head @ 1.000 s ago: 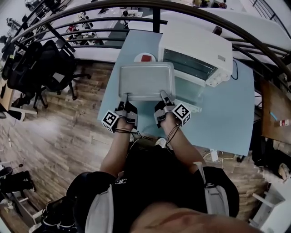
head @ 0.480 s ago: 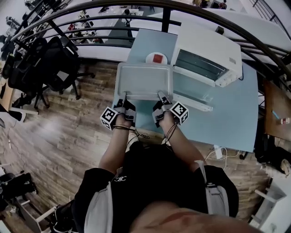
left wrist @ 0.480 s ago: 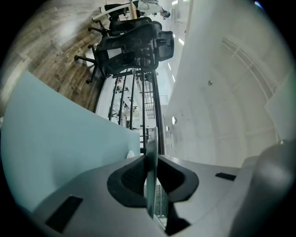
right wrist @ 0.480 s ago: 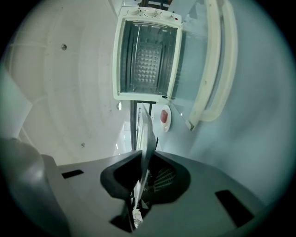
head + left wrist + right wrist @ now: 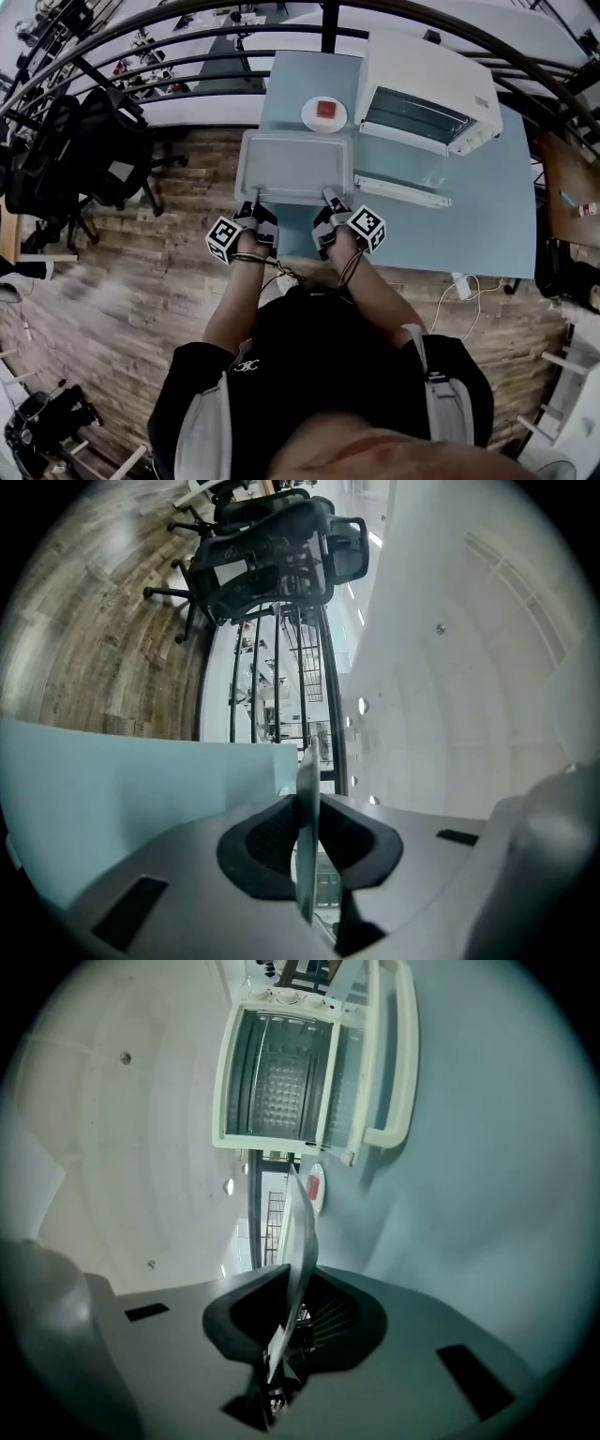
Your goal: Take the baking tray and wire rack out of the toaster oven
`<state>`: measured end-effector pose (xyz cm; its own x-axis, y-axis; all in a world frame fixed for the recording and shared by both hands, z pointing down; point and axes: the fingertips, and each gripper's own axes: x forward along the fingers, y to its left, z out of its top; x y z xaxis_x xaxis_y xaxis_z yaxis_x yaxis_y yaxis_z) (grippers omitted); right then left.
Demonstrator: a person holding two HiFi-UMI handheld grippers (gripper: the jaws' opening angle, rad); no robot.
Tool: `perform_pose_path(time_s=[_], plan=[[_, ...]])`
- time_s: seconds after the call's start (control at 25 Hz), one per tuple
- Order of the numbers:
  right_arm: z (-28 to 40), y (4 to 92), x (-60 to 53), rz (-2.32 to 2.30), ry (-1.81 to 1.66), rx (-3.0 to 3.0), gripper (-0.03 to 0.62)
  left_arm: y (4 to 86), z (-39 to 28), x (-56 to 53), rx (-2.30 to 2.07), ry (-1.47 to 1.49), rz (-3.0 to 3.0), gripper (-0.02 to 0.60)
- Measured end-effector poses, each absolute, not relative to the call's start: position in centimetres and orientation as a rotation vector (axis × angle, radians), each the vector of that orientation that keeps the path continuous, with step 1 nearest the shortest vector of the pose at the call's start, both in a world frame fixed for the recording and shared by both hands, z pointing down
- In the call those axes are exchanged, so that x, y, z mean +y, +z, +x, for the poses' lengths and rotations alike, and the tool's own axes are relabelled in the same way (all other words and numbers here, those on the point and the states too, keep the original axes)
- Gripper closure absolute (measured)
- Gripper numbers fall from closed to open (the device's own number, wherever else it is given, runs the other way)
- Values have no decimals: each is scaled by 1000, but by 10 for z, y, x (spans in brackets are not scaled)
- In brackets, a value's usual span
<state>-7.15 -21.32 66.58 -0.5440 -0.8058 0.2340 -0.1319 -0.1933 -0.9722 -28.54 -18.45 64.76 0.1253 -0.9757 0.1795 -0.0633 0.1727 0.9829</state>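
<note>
Closest to the person, the left hand-held gripper [image 5: 255,201] and the right hand-held gripper [image 5: 327,196] are side by side. Each is clamped on the near rim of the baking tray [image 5: 295,167]. Each gripper's own view shows the thin metal edge pinched between its dark pads.

The tray lies flat at twelve o'clock from the person, over the near left corner of the pale blue desk [image 5: 469,234]. It is fully clear of the oven and looks empty. I can't tell whether its underside is touching the desk or is just above it.

Beyond the tray's far edge, also at twelve o'clock, is a small white plate [image 5: 324,113] with something red on it. It is near the tray but not touching it.

At about two o'clock from the tray stands the toaster oven [image 5: 427,89]. Its door [image 5: 401,190] is dropped open toward the person. The right gripper view shows ribbed metal in the cavity, which I take to be the wire rack [image 5: 281,1091], still inside.

I'd say the tray half of the job is at the set-down stage. The next move is to lay the tray flat on the desk, short of the plate, and let both rims go. Then the person reaches to two o'clock over the open door for the rack.
</note>
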Motion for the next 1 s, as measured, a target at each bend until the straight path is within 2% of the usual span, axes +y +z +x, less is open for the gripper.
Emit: perform_pose_path(time_s=[0.6,0.88,0.96,1.0], plan=[[-78,718,-199,-1303,-1777,1408,533,710,-295,-191,-1177,-716,1097,514],[-73,750,-188,-1495,-1863,1459,531,741,-290,-180,-1200,-512,1094,509],[-72,757,-186,-1578,-1877,1508,520,747,-291,-176,-1220,-441,1110,509],[-70,758,-186,-1632,-1870,1554,492,750,-292,-175,-1240,-393,1127,509]])
